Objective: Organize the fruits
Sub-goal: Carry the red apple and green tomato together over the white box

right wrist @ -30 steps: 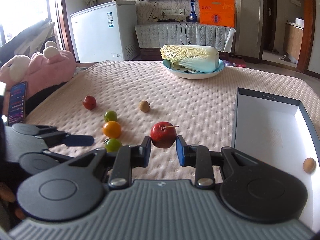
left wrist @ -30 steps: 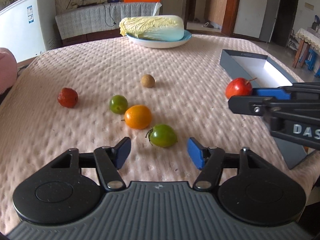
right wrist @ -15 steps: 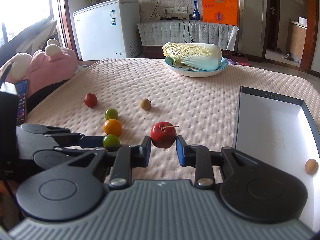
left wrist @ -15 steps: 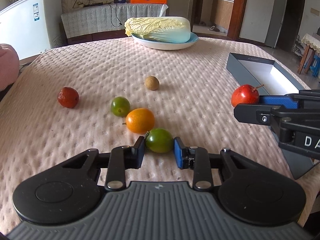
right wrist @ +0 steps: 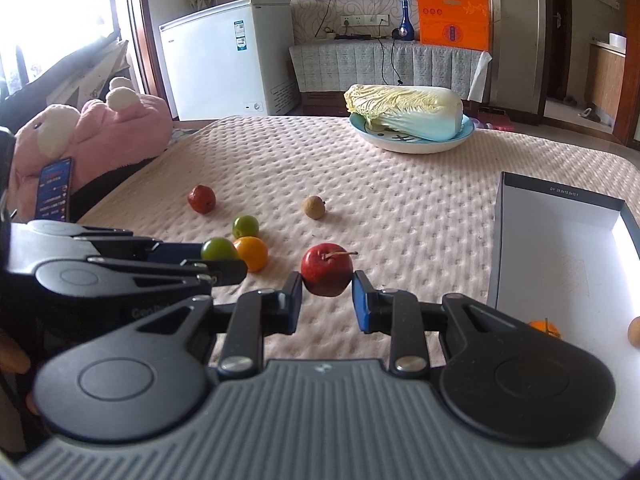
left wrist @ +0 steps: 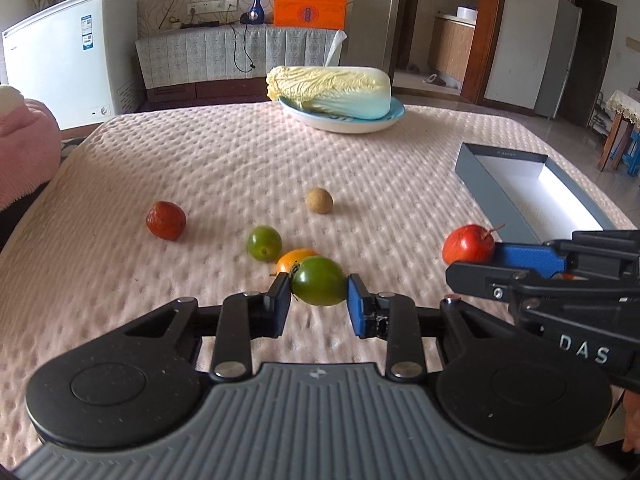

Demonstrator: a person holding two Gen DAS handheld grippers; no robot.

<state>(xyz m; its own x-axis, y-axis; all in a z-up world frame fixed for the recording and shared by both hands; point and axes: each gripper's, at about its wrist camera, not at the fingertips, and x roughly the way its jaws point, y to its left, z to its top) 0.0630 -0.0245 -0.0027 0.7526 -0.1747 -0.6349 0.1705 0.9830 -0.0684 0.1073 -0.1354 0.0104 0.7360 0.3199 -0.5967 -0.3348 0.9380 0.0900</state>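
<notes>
My left gripper (left wrist: 319, 300) is shut on a green tomato (left wrist: 319, 286) and holds it just above the pink cloth. Behind it lie an orange fruit (left wrist: 294, 259), a smaller green fruit (left wrist: 263, 243), a wrinkled red fruit (left wrist: 165, 220) and a brown longan (left wrist: 319, 200). My right gripper (right wrist: 327, 294) is shut on a small red apple (right wrist: 327, 269) with a stem, also seen from the left wrist as the red apple (left wrist: 468, 244). The grey box (right wrist: 560, 248) with a white inside lies at the right; an orange fruit (right wrist: 545, 329) and a brown fruit (right wrist: 634, 332) sit in it.
A blue plate (left wrist: 344, 122) with a napa cabbage (left wrist: 330, 90) stands at the far side of the table. A pink plush toy (right wrist: 92, 132) and a phone (right wrist: 54, 194) lie at the left edge. A white freezer (right wrist: 228, 56) stands beyond the table.
My left gripper closed on the green tomato and lifted it a little off the cloth. The right gripper kept still with the red apple in it.
</notes>
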